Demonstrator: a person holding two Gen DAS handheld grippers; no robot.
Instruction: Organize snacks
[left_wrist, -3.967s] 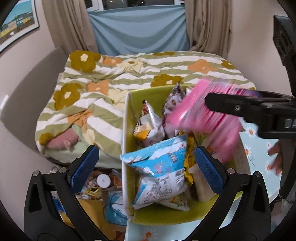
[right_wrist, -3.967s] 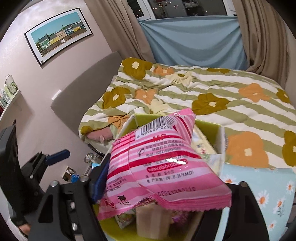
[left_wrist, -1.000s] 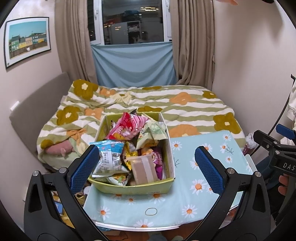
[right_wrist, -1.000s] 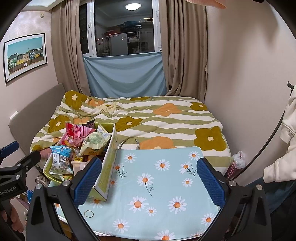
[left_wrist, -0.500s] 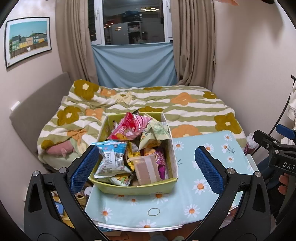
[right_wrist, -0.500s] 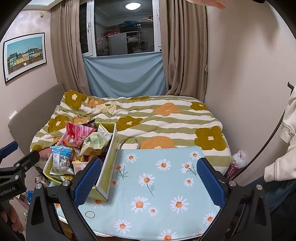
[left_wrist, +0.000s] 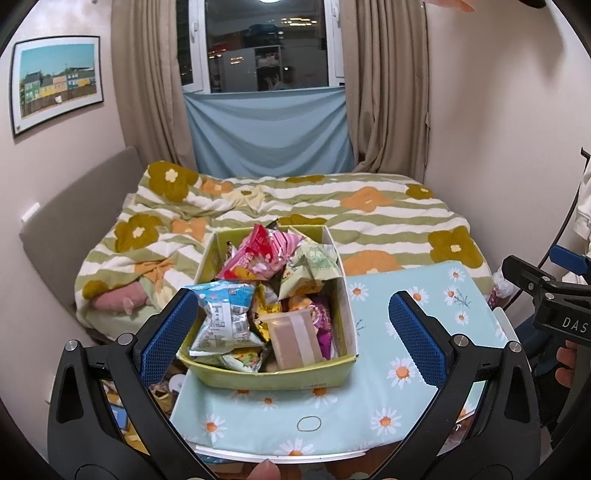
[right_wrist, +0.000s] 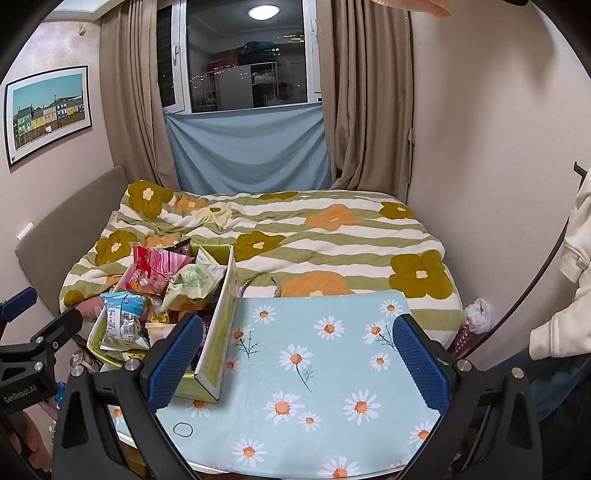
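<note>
Blue pads of the left hand-held gripper (left_wrist: 293, 332) stand wide apart and bare, and so do those of the right hand-held gripper (right_wrist: 295, 360); both are released and grasp nothing. Four seconds back the right one clenched a pink bag right over the box, and the left one hung close above the snacks; now both have pulled well back and the whole bench (right_wrist: 332, 369) shows under its daisy cloth (left_wrist: 406, 369). Against the frame half a second ago, little has shifted.

A small ring (left_wrist: 309, 423) lies on the cloth near the front edge. Past it, the yellow-green box (left_wrist: 273, 378) sits on the bench's left part, straight ahead of the left gripper and between its pads in that view; from the right gripper it lies ahead to the left, partly behind the left pad. Inside, nearest, a tan tub (left_wrist: 295, 338) stands beside a blue-and-white bag (left_wrist: 225, 317). Behind them lie a green bag (left_wrist: 312, 267) and the pink bag (left_wrist: 258, 258), which now rests on top of the pile at the box's far end. All snacks are in the box, apart from both grippers.

Beyond the bench lies a bed (right_wrist: 314, 236) with a striped flower cover, then a blue sheet (right_wrist: 251, 147) hung under the dark window (right_wrist: 247, 55), curtains either side, and a picture (left_wrist: 55, 81) on the left wall.
</note>
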